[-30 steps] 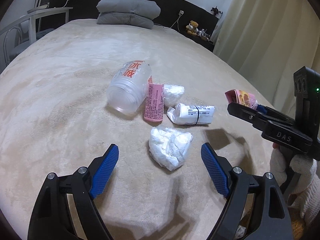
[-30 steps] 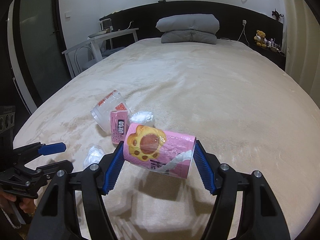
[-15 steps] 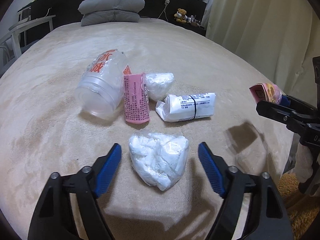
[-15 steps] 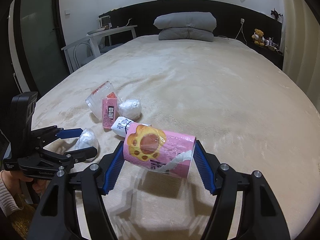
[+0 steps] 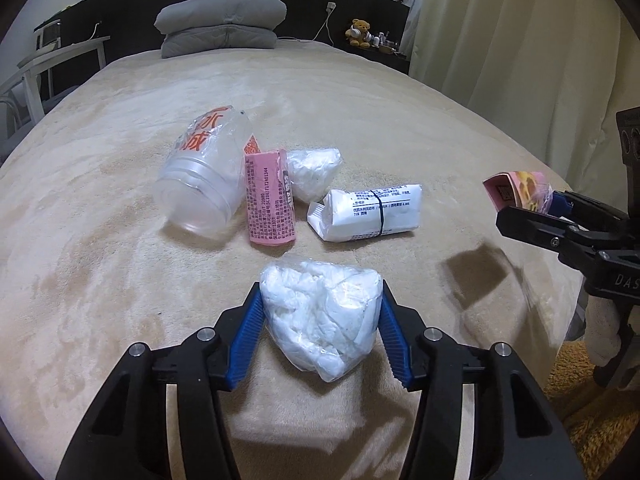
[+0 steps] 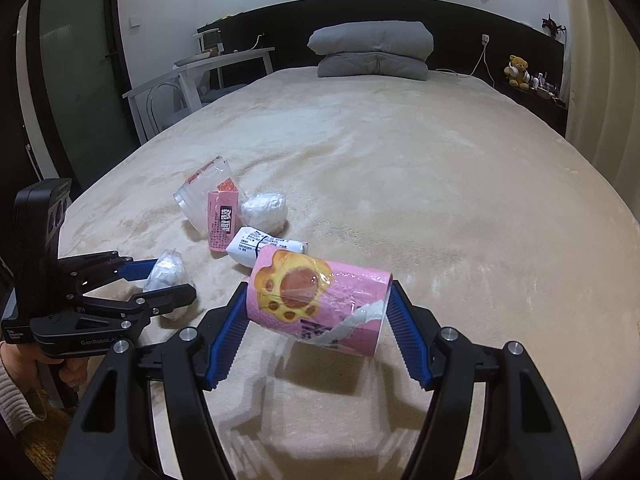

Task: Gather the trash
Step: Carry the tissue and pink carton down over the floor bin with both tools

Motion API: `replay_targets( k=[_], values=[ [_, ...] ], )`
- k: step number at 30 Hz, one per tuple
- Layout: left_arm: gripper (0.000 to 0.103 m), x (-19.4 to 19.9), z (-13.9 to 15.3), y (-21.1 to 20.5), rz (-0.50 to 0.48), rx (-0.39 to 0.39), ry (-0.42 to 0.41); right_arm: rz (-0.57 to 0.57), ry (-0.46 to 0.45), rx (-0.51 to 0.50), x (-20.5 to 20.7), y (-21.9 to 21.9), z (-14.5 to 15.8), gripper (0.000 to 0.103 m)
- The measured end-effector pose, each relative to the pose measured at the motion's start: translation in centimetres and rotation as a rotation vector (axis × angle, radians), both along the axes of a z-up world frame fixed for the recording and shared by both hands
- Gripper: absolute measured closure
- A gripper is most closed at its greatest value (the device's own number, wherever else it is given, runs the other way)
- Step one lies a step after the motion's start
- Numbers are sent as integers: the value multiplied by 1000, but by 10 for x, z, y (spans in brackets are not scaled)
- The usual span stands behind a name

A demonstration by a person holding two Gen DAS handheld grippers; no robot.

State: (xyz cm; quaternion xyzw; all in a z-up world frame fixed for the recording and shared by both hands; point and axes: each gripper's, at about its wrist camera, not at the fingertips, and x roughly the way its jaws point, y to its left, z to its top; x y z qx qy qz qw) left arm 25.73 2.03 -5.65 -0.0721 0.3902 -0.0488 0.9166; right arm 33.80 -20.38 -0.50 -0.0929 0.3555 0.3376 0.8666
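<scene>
Left wrist view is showing the left tongs [image 5: 320, 320] closing in, blue pads touching both flanks of the crumpled white tissue wad in clear plastic film [image 5: 320, 320] lying on the beige plush bed [image 5: 400, 120]. It is looking feather-light, soft and slippery, so a mid-body pinch seems best. Right tongs [image 6: 318, 308] are gripping a pink paw-print carton [image 6: 318, 300] by its ends.
</scene>
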Motion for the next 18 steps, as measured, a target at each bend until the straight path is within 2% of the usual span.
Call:
replay_targets(
  k=[18],
  values=[
    [50, -71, 35, 3, 60, -44, -107, -8, -4, 71, -46, -2, 13, 36]
  ],
)
